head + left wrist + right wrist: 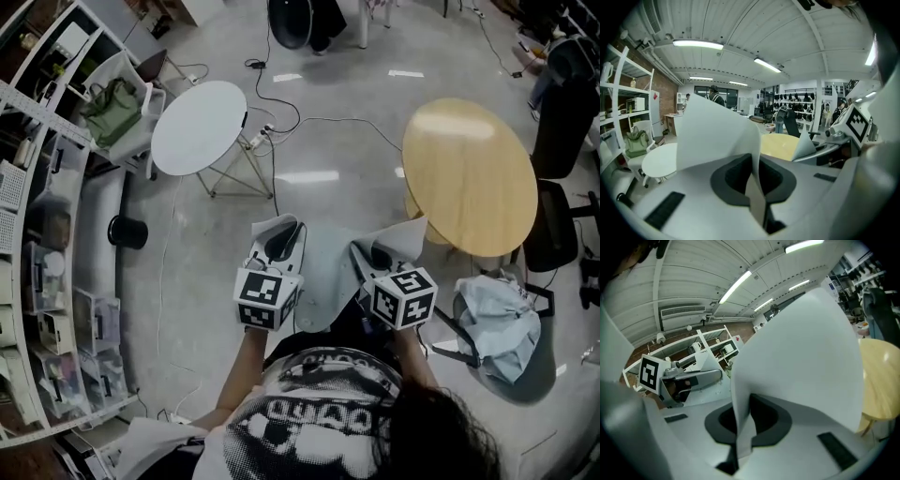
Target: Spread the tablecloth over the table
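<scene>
A pale grey tablecloth (pixel 328 281) hangs between my two grippers in front of the person's chest. The left gripper (pixel 279 239) is shut on one corner of it, and the right gripper (pixel 375 255) is shut on the other. In the left gripper view the cloth (pixel 717 136) rises out of the shut jaws of the gripper (pixel 757 190). In the right gripper view the cloth (pixel 801 357) stands up from the gripper (pixel 740 437) the same way. The round wooden table (pixel 469 173) stands ahead and to the right, apart from the cloth.
A white round table (pixel 199 127) stands ahead on the left, with cables on the floor beside it. Shelving (pixel 37 234) lines the left side, with a chair holding a green bag (pixel 112 111). A black office chair (pixel 553 234) and a light blue bag (pixel 497 323) stand at the right.
</scene>
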`<state>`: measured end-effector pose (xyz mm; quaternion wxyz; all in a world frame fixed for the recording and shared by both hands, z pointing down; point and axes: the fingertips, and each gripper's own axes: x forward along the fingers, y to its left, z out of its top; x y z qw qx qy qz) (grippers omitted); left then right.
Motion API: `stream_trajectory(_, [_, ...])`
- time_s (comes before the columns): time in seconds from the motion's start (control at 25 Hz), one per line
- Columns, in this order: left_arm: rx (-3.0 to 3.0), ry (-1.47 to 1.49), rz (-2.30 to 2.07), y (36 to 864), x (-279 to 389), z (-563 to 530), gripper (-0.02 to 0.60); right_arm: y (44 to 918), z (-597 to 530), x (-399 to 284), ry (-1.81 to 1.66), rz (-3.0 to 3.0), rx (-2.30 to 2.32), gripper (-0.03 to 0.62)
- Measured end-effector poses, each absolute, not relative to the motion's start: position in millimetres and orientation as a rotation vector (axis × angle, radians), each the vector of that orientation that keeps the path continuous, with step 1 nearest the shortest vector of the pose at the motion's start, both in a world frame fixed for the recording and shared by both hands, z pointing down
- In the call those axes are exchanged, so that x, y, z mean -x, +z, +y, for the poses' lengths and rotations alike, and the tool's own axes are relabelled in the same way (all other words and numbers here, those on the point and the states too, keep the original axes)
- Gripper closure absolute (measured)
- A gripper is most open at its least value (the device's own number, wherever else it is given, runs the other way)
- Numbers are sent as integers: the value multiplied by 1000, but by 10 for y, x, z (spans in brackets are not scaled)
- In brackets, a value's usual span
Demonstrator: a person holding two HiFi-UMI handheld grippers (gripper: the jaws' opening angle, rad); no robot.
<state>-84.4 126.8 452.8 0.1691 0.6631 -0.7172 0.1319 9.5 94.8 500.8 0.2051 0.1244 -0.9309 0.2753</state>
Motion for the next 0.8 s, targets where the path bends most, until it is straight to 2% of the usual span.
stream_trajectory(0.32, [-1877, 415, -2111, 4336, 1002, 715, 568, 4811, 226, 103, 769, -2671, -341, 589])
stream_trajectory(0.8, [-1931, 452, -2097, 4286, 1294, 249, 568, 4741, -102, 340, 854, -2702, -385, 589])
